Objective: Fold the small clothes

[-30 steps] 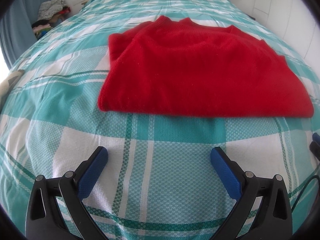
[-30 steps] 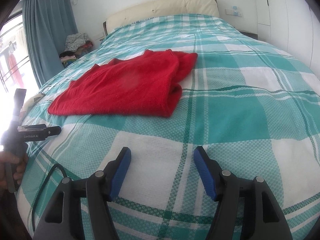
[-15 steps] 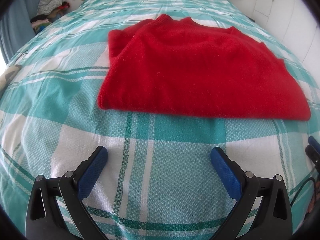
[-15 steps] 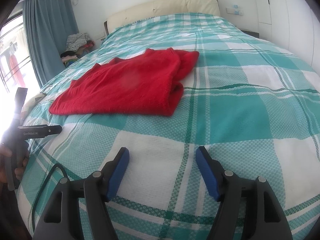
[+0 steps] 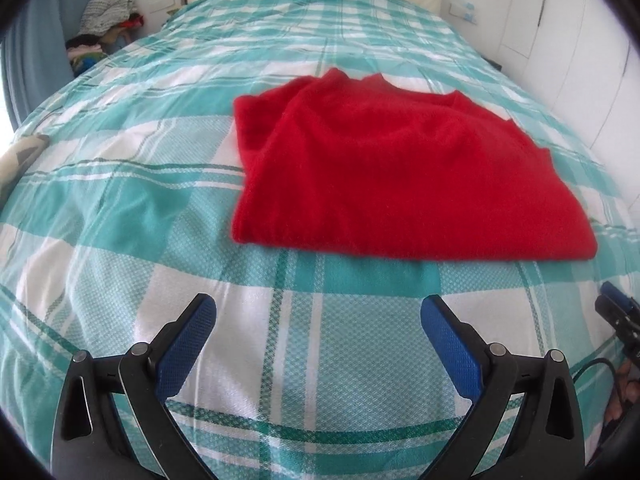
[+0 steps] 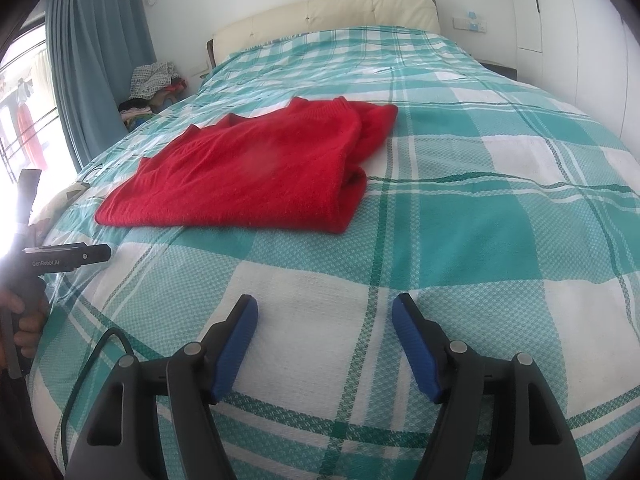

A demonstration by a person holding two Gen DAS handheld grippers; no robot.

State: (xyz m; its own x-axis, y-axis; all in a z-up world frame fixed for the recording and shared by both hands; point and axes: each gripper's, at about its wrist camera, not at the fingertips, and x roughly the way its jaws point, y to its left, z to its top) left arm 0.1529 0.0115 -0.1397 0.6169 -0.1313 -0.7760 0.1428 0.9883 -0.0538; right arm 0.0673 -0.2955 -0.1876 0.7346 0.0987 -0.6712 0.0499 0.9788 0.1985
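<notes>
The red sweater [image 5: 400, 176] lies flat on my side of the plaid bedspread [image 5: 120, 220], its sleeves already tucked in and one edge doubled over. I judge that a fold or two across remains. I count one garment on the bed (a heap of clothes [image 6: 154, 84] sits beyond it, uncountable). My left gripper [image 5: 318, 316] and right gripper [image 6: 325, 314] both hang wide apart, holding nothing.
</notes>
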